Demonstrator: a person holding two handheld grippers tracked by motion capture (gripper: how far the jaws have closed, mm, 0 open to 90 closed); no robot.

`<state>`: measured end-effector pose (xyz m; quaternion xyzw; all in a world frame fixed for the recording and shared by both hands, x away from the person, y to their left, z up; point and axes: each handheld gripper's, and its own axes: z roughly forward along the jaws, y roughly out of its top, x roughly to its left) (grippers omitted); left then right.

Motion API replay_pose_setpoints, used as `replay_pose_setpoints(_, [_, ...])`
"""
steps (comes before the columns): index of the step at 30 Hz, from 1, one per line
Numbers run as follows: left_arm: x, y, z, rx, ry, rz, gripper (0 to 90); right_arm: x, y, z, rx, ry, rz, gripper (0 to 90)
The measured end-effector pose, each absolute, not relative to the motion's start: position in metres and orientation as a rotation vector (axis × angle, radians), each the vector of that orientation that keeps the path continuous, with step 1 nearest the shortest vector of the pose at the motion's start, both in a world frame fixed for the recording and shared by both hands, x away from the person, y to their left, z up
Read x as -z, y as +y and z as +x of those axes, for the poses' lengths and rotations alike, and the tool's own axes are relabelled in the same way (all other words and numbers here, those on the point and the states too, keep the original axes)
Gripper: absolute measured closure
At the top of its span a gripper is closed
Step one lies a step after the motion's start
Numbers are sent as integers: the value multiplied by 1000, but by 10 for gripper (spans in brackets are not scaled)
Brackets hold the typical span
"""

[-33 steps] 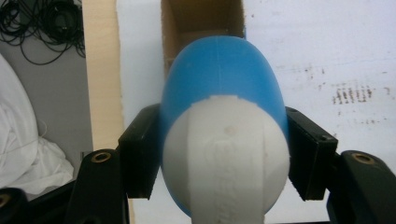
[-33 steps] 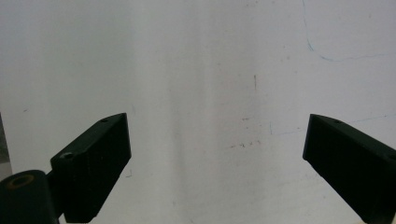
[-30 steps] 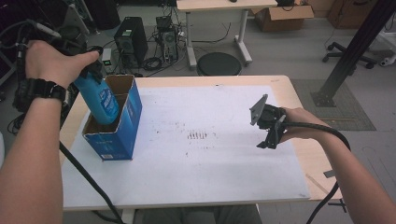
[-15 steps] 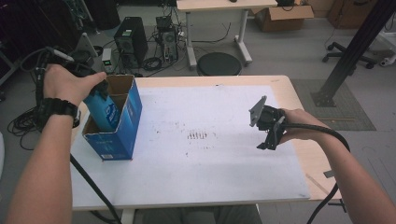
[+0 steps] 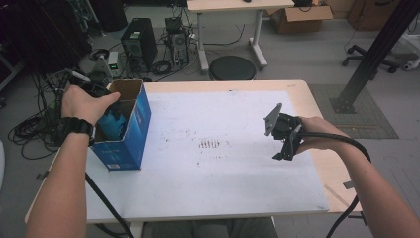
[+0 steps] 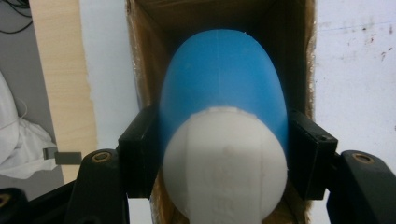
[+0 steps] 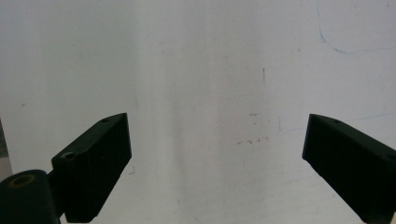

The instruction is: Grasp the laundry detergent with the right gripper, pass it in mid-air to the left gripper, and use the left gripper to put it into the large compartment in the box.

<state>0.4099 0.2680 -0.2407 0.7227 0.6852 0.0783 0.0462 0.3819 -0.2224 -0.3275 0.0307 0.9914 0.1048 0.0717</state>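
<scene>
While we go view by view, labels below.

High view, box: we see an open blue cardboard box (image 5: 126,129) with brown inner walls, standing at the left edge of the white table sheet (image 5: 223,173).
High view, bottle: the blue bottle (image 5: 113,125) sits low inside the box, mostly hidden by the left hand (image 5: 86,101).
High view, right gripper (image 5: 287,144): black, with a grey plate on top, held over the sheet well apart from the box.
Left gripper view, bottle: smooth glossy blue plastic, rounded body, white domed cap (image 6: 226,163) toward the camera.
Left gripper view, left gripper (image 6: 226,154): jaws clenched on the bottle's sides, inside the box's cardboard walls.
Right gripper view, right gripper (image 7: 215,158): jaws released, wide apart, over scuffed white sheet.
Change: earlier we saw the bottle sticking out above the box rim; now it is down inside. Right hand unchanged.
</scene>
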Motion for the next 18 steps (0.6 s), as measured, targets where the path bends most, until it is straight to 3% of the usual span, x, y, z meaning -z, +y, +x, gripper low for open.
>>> replay_pose_setpoints(18, [269,268,412,-214,2109,2236,380,331,-222,382,-305,2982,91,79])
